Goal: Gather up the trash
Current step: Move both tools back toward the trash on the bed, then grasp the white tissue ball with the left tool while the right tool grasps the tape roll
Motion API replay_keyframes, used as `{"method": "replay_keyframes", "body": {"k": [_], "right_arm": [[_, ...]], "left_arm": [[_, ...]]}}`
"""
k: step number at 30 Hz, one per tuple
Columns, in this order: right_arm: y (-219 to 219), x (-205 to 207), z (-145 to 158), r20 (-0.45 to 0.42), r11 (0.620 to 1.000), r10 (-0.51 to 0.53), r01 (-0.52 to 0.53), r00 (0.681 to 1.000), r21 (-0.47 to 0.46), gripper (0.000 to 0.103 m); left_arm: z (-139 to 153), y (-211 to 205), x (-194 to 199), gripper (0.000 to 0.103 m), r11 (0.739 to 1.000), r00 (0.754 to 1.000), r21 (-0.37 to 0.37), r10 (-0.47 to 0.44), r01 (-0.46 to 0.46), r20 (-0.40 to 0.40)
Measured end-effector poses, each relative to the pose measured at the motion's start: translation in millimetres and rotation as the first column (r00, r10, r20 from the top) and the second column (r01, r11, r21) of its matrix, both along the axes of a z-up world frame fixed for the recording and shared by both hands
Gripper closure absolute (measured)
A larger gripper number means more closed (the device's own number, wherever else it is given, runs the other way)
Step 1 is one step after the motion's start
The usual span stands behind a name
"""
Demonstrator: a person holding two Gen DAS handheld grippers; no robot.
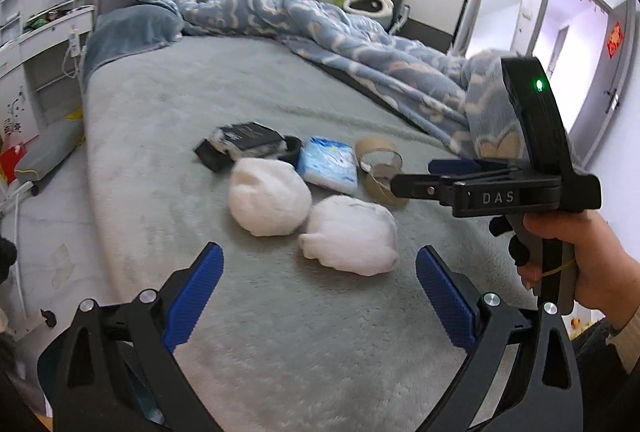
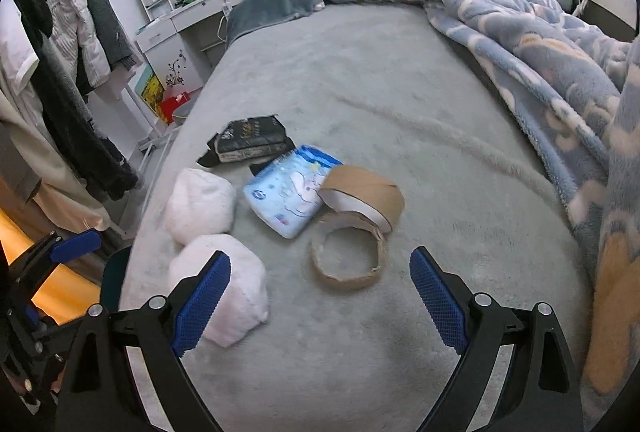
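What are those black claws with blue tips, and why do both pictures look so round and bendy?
Those claws are grabbers that a person holds, one in each hand. Each has a little camera that looks out between its two fingers, and its wide lens bends the picture. One picture comes from the left gripper, the other from the right gripper. In the left one you can also see the person's right hand holding the other grabber.

Both grabbers are open and hold nothing. They point at a grey bed with trash on it: two white fluffy wads, a blue and white packet, brown cardboard tape rings and a torn black box. A blue blanket lies bunched at the side.
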State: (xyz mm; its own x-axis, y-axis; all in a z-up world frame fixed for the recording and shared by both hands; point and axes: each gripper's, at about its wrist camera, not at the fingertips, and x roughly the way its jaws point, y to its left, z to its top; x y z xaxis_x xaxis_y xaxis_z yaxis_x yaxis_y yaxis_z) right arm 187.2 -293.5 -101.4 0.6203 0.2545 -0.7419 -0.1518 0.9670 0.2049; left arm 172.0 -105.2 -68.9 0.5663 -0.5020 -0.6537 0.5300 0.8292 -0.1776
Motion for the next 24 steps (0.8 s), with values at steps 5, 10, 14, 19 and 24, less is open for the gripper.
{"method": "replay_keyframes", "body": {"k": [5,10,14,19,24], "right_arm": [[-4.5,6.7,-9.2,-0.009,1.000,0.016,-0.016,1.000,-0.001,0.024],[-1.4,17.6,-20.5,-0.035,0.999,0.043,-0.043,0.998,0.004,0.031],[1.2,23.4,-26.8,-0.046,0.998,0.050,-0.051,0.998,-0.026,0.036],[-1.1,24.6,-31.1,-0.045,0.998,0.041,-0.043,0.998,-0.039,0.047],[-2.4,20.6,-29.7,-0.041,0.997,0.045,-0.047,0.998,-0.055,0.055]], "left_arm": [[-17.3,-14.9,8.7,0.005,0.999,0.999,0.022,-0.034,0.035,-0.033],[-28.1,-25.5,14.7,0.005,0.997,0.998,0.061,-0.055,0.056,-0.034],[-31.9,-32.5,16.5,0.005,0.995,0.996,0.062,-0.076,0.079,-0.041],[-36.1,-43.1,20.6,0.005,0.993,0.995,0.070,-0.091,0.094,-0.045],[-40.3,-46.8,23.4,0.005,0.992,0.995,0.086,-0.086,0.090,-0.054]]}}
